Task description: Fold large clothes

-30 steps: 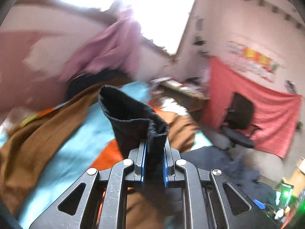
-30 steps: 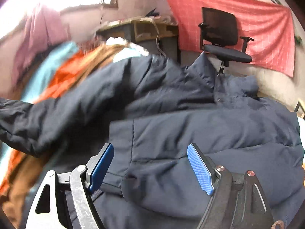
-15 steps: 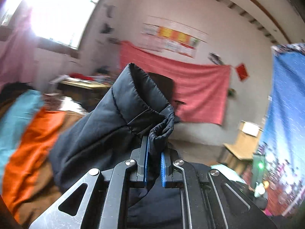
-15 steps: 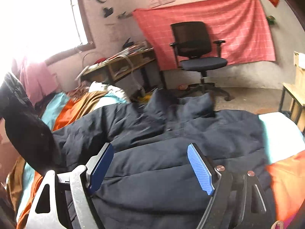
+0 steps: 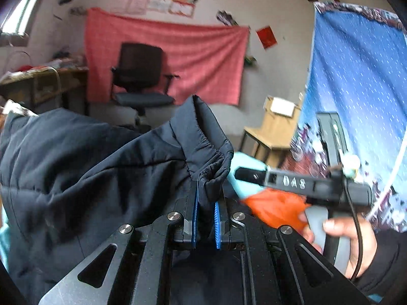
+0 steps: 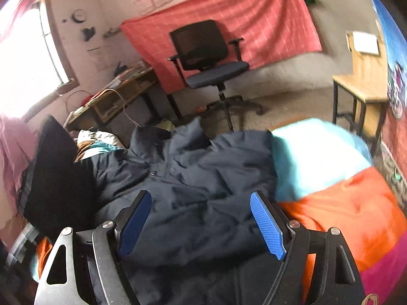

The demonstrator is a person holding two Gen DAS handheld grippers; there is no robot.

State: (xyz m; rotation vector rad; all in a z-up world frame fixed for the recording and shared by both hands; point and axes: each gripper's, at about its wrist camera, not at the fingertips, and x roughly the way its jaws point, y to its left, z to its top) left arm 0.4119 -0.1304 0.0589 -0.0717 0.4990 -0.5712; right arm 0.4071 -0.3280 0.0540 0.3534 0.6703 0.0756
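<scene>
A dark navy padded jacket [image 6: 198,178] lies spread over a bed with a turquoise, orange and pink cover [image 6: 330,178]. My left gripper [image 5: 206,218] is shut on the jacket's sleeve cuff [image 5: 211,157], which stands up above the blue pads, and the sleeve [image 5: 89,172] trails off to the left. In the right wrist view that lifted sleeve [image 6: 53,178] shows as a dark shape at the left. My right gripper [image 6: 201,218] hovers open over the jacket's body with nothing between its blue pads. A hand [image 5: 351,239] holds the right gripper's handle at the right of the left wrist view.
A black office chair [image 6: 211,58] stands before a red cloth [image 6: 229,17] on the far wall. A cluttered wooden desk [image 6: 119,94] is at the left, a small wooden table [image 6: 361,86] at the right. A blue patterned hanging [image 5: 356,89] fills the right side.
The left gripper has swung the held cuff across from the window side toward the red cloth and the right hand. The right gripper rose and rolled, so more of the room shows.
</scene>
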